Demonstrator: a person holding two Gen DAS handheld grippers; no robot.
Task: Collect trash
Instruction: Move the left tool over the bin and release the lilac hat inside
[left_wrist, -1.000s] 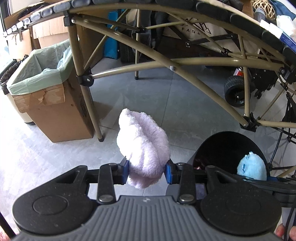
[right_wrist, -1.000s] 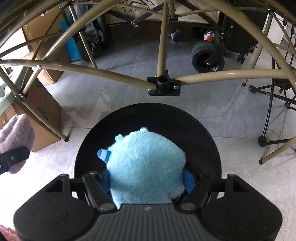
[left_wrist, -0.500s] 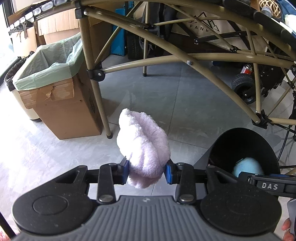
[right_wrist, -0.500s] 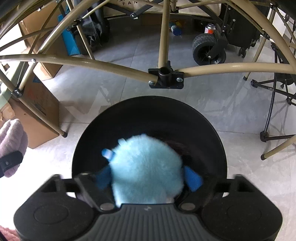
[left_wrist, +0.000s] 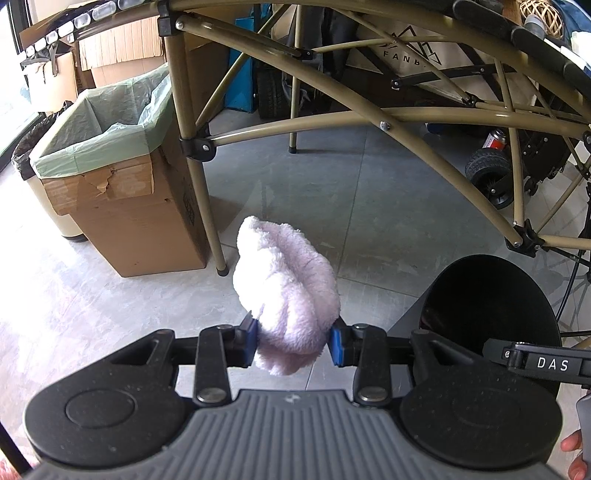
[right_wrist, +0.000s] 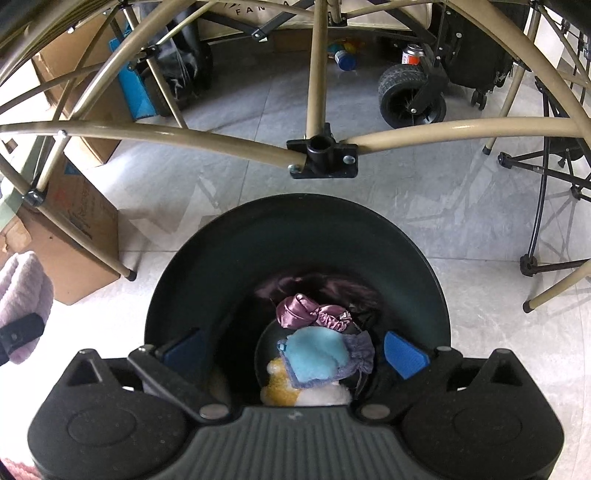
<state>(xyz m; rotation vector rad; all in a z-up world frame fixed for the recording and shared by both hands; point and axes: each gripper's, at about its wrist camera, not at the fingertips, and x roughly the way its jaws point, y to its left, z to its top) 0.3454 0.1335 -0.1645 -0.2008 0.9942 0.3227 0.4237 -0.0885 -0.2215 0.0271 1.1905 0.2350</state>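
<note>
A fluffy pale pink cloth (left_wrist: 286, 291) was pinched between the closed-in jaws of the left gripper (left_wrist: 293, 341) above the floor, with the black bin (left_wrist: 491, 317) at three o'clock, while the right gripper (right_wrist: 295, 354) was held spread wide over that bin, where a light blue cloth (right_wrist: 314, 356) lay.

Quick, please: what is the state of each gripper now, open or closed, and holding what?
Left gripper: closed on the fluffy pale lilac plush item.
Right gripper: open, holding nothing, above the round black bin, where the fluffy light blue item lies.
</note>
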